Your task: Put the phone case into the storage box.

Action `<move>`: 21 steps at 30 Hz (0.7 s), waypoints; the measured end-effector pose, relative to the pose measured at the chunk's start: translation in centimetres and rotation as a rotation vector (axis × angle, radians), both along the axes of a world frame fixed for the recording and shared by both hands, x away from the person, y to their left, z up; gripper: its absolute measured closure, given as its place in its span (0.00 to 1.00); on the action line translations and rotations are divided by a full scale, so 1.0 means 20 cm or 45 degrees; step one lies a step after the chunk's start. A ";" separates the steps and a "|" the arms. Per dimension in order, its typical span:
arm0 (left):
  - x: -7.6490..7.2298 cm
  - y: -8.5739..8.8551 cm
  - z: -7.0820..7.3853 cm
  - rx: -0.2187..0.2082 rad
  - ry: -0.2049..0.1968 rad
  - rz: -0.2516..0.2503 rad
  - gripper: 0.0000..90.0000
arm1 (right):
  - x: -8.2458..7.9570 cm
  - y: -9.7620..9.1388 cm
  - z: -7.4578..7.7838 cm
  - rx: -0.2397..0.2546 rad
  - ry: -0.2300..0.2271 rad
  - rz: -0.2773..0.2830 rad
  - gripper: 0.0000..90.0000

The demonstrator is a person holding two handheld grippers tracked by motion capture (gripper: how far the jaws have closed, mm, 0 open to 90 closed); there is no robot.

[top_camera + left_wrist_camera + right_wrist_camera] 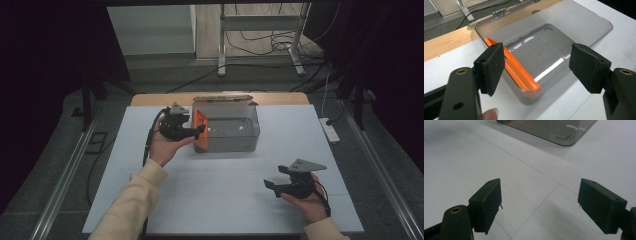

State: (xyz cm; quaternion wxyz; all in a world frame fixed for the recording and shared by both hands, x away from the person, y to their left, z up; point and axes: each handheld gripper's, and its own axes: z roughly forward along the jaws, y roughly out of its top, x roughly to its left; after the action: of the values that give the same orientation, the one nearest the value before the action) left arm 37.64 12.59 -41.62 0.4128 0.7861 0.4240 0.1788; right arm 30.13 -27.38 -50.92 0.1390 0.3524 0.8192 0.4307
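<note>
Left gripper [199, 131] released, jaws wide above my clear bin [239, 140] at its left end, orange piece [517, 70] leaning along the bin's inside wall just under one pad, right gripper [270, 187] also released, hovering over the white table [210, 200], well apart from the bin.

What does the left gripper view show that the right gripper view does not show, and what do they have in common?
The left gripper view looks down into the clear plastic box, where an orange flat piece leans along one inner wall; the left gripper stands open just above the box, and the wooden table edge lies beyond. The right gripper view has the right gripper open over the bare white board, with just a corner of the box at its top. Both share the box, the white board and open, empty jaws.
</note>
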 end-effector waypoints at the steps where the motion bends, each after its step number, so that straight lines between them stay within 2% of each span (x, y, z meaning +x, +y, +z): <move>1: -0.02 0.01 0.00 -0.003 -0.005 -0.004 0.32 | 0.00 0.00 0.00 0.004 -0.002 0.000 0.22; 10: -0.13 0.10 -0.07 -0.039 -0.007 -0.060 0.31 | 0.00 0.00 0.00 0.006 -0.003 -0.001 0.22; 14: -0.18 0.12 -0.08 -0.039 -0.031 -0.102 0.30 | 0.00 0.00 0.00 0.006 0.000 -0.002 0.22; 19: -0.25 0.15 -0.09 -0.071 -0.049 -0.122 0.29 | 0.00 0.00 0.00 0.012 0.000 -0.008 0.22; 21: -0.28 0.16 -0.10 -0.062 -0.057 -0.128 0.29 | 0.00 -0.01 0.00 0.010 -0.002 -0.010 0.22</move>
State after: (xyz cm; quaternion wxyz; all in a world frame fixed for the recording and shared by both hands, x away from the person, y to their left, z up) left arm 32.02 15.88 -43.67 0.4494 0.7921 0.3788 0.1649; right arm 30.15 -27.52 -50.98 0.1398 0.3557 0.8161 0.4335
